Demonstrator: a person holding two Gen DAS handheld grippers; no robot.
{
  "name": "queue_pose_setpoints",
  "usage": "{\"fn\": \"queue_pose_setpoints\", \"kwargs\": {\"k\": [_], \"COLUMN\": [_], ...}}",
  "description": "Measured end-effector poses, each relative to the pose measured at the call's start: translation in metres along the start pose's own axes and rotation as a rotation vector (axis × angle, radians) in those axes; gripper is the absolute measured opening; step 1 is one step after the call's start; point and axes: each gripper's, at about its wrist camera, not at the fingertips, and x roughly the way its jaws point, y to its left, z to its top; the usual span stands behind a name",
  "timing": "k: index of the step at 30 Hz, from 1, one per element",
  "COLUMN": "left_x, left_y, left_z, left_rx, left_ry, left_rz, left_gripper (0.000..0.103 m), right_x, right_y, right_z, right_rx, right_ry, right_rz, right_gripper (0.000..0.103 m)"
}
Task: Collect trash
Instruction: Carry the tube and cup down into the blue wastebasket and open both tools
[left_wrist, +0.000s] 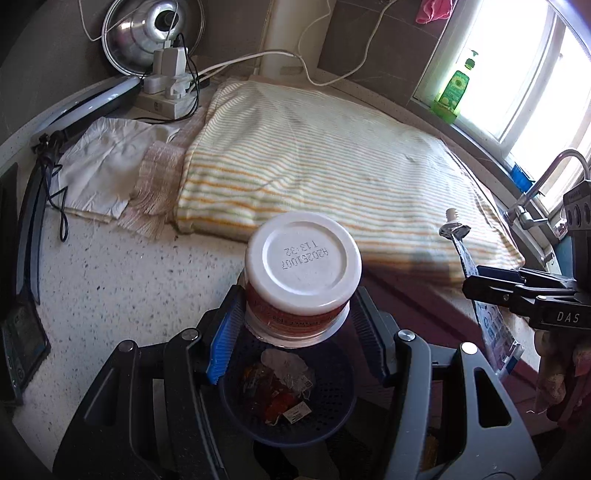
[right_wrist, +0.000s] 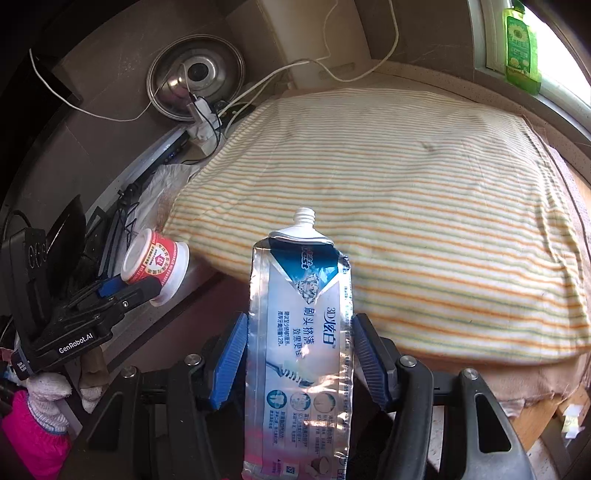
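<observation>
The left hand-held gripper grips a white-based cup above a trash basket.

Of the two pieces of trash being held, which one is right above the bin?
The small red-and-white cup, upside down in the left gripper, hangs directly over the blue mesh bin. The flattened toothpaste tube in the right gripper is off to the side.

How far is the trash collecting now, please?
Done: wrappers already lie in the blue basket. In hand: the left gripper holds a small cup above it; the right gripper holds a flattened toothpaste tube. Left: dropping both in.
</observation>
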Motion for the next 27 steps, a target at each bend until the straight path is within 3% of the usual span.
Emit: {"fn": "queue_pose_setpoints", "kwargs": {"k": [15,27], "left_x": [0.025,0.06], "left_y": [0.008,0.014], "left_z": [-0.066,-0.097], "left_rx": [0.01,-0.002], "left_ry": [0.133,0.231], "left_rz": [0.008,0.019], "left_gripper": [0.06,0.06], "right_x": [0.035,0.076], "right_y": [0.03,0.035], "right_z": [-0.048,-0.066], "right_rx": [-0.04,-0.091], "right_ry": [0.124,0.219], "right_rz": [-0.011,-0.043], "right_gripper": [0.06,0.06]}}
